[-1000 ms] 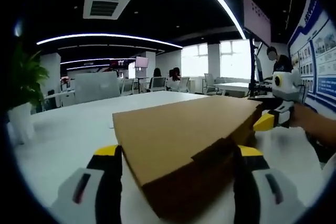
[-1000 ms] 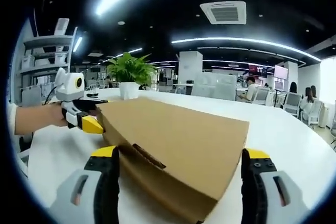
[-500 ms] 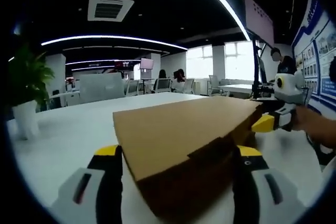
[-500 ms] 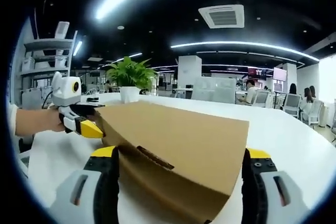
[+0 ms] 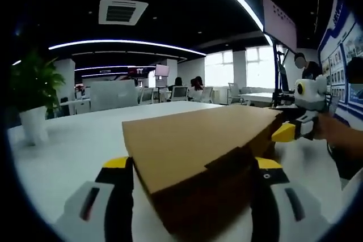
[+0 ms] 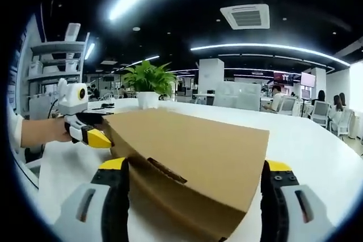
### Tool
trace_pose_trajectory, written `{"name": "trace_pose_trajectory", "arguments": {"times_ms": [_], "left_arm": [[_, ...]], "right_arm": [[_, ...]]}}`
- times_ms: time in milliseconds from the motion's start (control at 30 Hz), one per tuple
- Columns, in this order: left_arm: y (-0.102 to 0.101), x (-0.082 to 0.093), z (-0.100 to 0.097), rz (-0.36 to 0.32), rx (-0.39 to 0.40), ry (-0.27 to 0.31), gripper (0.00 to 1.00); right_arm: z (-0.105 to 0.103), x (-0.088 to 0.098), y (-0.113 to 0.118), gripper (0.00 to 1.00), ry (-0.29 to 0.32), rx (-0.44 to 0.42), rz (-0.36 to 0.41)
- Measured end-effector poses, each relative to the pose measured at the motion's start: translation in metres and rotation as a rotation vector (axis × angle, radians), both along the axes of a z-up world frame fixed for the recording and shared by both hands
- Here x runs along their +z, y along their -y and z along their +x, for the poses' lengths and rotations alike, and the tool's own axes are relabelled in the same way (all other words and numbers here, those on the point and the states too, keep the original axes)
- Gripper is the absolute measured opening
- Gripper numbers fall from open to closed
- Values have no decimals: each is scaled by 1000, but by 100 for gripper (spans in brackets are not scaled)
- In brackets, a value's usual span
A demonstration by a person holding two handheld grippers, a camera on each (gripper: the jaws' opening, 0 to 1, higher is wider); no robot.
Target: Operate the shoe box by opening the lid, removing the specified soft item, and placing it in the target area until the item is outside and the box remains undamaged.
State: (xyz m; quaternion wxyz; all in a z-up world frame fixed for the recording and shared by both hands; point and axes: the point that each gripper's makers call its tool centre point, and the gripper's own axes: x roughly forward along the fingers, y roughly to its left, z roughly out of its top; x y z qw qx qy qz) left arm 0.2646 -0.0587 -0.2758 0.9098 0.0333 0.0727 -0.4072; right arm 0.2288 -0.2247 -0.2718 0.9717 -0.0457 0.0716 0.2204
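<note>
A brown cardboard shoe box [image 5: 193,140] lies with its lid closed on the white table [image 5: 74,140]. My left gripper [image 5: 190,165] straddles one short end, and both jaws press against the box's sides. From the opposite end my right gripper [image 6: 195,168] clamps the box [image 6: 198,140] the same way. In the left gripper view, the right gripper's yellow fingertip [image 5: 283,133] touches the far corner, held by a person's hand. In the right gripper view, the left gripper's yellow fingertip [image 6: 97,138] sits at the far left corner. What is inside the box is hidden.
A potted green plant [image 6: 148,86] stands on the table behind the box, also seen as plant [image 5: 31,100]. The white table [image 6: 317,145] stretches far around the box. Shelves [image 6: 54,77] stand at the left, with desks, chairs and seated people far behind.
Both views have shifted slightly, so the cameras moved a little. The box stays between both pairs of jaws in the same grip.
</note>
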Motion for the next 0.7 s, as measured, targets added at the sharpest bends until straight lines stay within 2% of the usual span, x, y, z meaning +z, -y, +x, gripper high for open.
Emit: {"name": "trace_pose_trajectory", "arguments": {"times_ms": [200, 433, 600, 700], "left_arm": [[1, 0, -14, 4, 5, -1, 87], [0, 0, -15, 1, 12, 1, 87], [-1, 1, -25, -3, 20, 14, 86], [-1, 1, -29, -14, 31, 24, 86]], "right_arm": [[-9, 2, 1, 99, 7, 8, 4], [-9, 1, 1, 98, -3, 15, 1], [-15, 2, -1, 98, 20, 35, 9], [-15, 3, -1, 98, 2, 51, 3]]}}
